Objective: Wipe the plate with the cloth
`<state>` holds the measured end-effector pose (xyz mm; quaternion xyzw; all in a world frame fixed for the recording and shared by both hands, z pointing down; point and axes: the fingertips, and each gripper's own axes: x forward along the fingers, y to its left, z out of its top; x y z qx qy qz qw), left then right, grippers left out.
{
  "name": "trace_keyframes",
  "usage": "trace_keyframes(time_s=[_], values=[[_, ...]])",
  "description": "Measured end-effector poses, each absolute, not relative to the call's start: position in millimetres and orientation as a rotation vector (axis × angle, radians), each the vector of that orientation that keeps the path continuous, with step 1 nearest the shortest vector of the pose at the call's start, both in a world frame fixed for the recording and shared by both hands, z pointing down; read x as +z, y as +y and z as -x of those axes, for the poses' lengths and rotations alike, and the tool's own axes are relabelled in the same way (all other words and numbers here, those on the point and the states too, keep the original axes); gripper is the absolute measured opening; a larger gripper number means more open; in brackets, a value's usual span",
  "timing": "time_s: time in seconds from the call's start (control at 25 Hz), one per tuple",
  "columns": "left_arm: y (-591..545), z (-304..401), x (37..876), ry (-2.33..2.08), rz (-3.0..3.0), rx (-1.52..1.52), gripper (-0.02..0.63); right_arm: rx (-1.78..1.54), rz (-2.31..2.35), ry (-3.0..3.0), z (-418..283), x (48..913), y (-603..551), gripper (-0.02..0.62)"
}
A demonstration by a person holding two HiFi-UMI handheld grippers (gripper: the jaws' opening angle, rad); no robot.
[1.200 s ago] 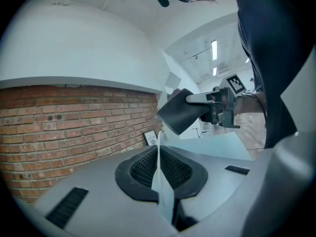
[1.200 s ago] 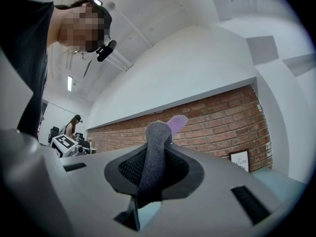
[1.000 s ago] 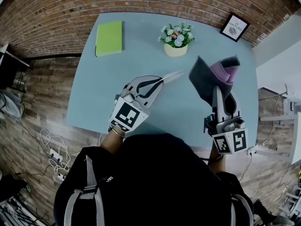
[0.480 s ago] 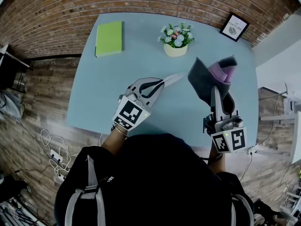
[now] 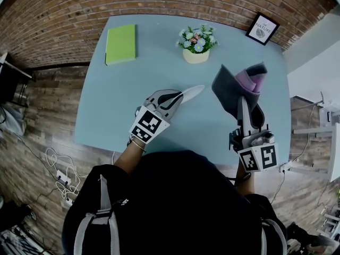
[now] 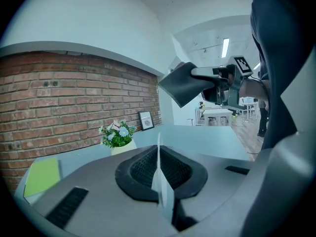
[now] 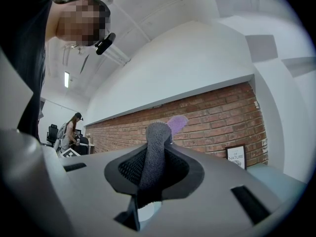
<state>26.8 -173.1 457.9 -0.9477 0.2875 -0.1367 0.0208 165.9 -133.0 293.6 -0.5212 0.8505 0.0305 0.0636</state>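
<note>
My left gripper (image 5: 173, 98) has its jaws closed down narrow on the plate (image 5: 194, 91), pinching it by the rim. The plate is white and thin. From the head view it shows only as a slim pale sliver that sticks out past the jaws, slanting up toward the flowers (image 5: 196, 40). In the left gripper view I see it edge-on, a bright upright line between the two black pads. It hangs over the middle of the blue-grey counter (image 5: 106, 110); I cannot tell whether its far rim touches the surface.

My right gripper (image 5: 243, 102) is clamped on the cloth (image 5: 229, 88). The cloth is dark grey on the outside with a purple layer showing in the fold at the top. It stands up out of the jaws in a loose bunch. In the right gripper view a grey roll of it fills the gap between the pads, with the purple tip poking above.

Cloth and plate are near each other but apart, the cloth to the plate's right. A green book (image 5: 121, 43) lies at the counter's far left and a framed print (image 5: 262, 28) leans at the far right corner.
</note>
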Motion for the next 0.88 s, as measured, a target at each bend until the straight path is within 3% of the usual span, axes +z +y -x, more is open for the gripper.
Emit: trace_keyframes(time_s=[0.88], values=[[-187,-13,483,1.011,2.995,-0.421,0.018,0.062,1.586,2.583,-163,299,-135,0.06]])
